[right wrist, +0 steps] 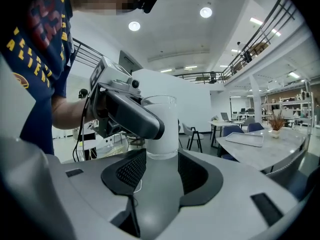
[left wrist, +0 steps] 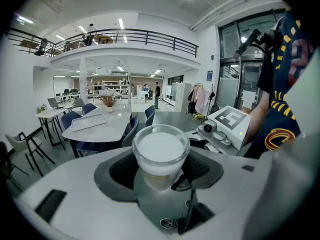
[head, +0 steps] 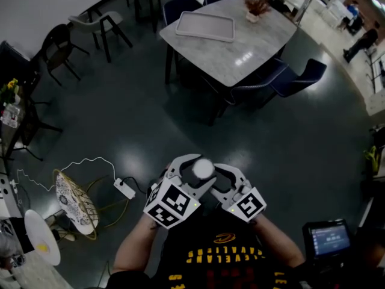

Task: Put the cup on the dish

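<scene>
Grey jaws of my left gripper (left wrist: 161, 160) and right gripper (right wrist: 162, 158) are both clamping the cup (head: 203, 169) near my chest. I am carrying it; next, probably, turning left toward the white dish (head: 42, 245).

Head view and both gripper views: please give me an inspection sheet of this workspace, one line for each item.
Surface: grey table, far from the grippers; dark floor under them.
Job's things: cup held in the air; white round plate at lower left, possibly the dish.
Clutter: tray and plant on the table.
Grippers: left gripper and right gripper both closed on the cup.
Cables: white cable and power strip on the floor.
Surroundings: chairs around; a person far off.
</scene>
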The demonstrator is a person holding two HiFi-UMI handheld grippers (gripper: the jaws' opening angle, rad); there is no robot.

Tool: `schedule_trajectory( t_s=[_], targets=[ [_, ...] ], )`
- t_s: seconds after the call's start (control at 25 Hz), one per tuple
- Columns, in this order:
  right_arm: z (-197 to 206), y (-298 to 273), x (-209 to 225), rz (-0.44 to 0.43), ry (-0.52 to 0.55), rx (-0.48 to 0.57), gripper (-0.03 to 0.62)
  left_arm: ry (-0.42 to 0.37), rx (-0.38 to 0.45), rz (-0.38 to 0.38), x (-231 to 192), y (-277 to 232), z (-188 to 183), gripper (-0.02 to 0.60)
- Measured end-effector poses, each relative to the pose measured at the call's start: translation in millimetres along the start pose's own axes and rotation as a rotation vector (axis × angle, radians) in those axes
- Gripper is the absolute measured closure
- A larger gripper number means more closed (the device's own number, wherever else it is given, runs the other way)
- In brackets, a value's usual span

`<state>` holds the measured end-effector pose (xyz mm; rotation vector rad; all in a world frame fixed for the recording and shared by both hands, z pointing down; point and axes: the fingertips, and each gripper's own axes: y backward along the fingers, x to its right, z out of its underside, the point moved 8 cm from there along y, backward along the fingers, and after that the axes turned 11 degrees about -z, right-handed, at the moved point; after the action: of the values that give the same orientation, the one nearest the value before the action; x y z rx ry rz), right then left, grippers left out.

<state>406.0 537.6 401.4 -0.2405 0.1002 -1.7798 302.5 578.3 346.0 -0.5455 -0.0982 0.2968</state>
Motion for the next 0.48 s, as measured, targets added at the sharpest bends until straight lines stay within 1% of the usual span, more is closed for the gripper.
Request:
schedule_trajectory(
  t_s=[0.2, 0.48],
  targets=[
    [-4, -11, 6, -0.006, -0.002, -0.004, 0.41, 0.051, 0.049, -0.029, -15, 4, -1, 0.321],
    [-10, -29, 18, -0.033, -0.002, 0.032, 0.41, 0.078, 0.106, -0.075, -34, 6, -2, 0.321]
  ],
)
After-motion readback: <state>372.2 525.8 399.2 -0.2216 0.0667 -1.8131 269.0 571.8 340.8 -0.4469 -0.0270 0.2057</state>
